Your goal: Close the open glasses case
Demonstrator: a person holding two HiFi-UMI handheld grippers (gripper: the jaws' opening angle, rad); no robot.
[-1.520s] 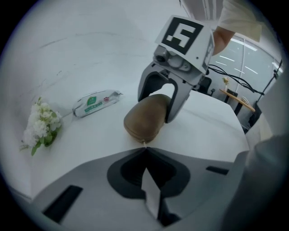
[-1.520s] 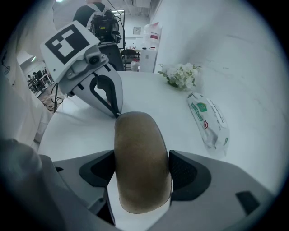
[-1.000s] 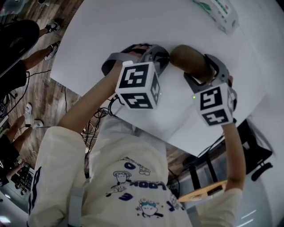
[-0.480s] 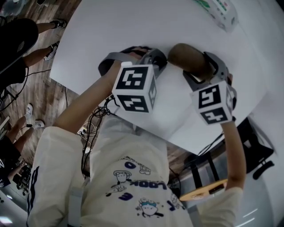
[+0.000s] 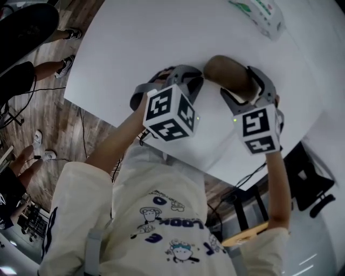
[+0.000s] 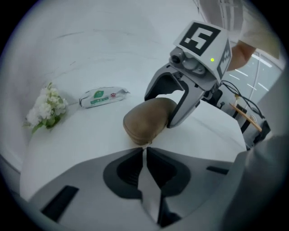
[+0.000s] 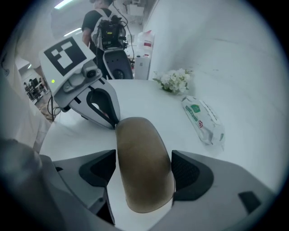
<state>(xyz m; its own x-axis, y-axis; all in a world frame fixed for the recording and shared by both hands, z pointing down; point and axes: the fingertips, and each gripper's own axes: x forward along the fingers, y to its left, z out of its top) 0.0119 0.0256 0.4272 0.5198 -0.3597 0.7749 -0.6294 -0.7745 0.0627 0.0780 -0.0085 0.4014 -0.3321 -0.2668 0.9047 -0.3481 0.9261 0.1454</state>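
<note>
The brown glasses case [image 5: 226, 73] lies on the white table [image 5: 135, 43], looking closed. My right gripper [image 5: 245, 89] is shut on it, one jaw on each long side; in the right gripper view the case [image 7: 142, 162] fills the gap between the pads of that gripper [image 7: 143, 173]. My left gripper [image 5: 197, 81] is shut, its tips just short of the case's near end [image 6: 149, 119], where a small zipper pull shows. Only a thin slit of table shows between the left gripper's [image 6: 144, 151] jaws.
A pack of wet wipes [image 5: 259, 16] [image 6: 103, 97] lies farther back on the table, with a small bunch of white flowers [image 6: 45, 106] [image 7: 175, 80] beyond. The table's edge runs just under both grippers. People's legs [image 5: 21, 48] stand on the wooden floor at left.
The left gripper has turned and shifted slightly right, staying by the case's end. The right gripper and case have barely moved.
</note>
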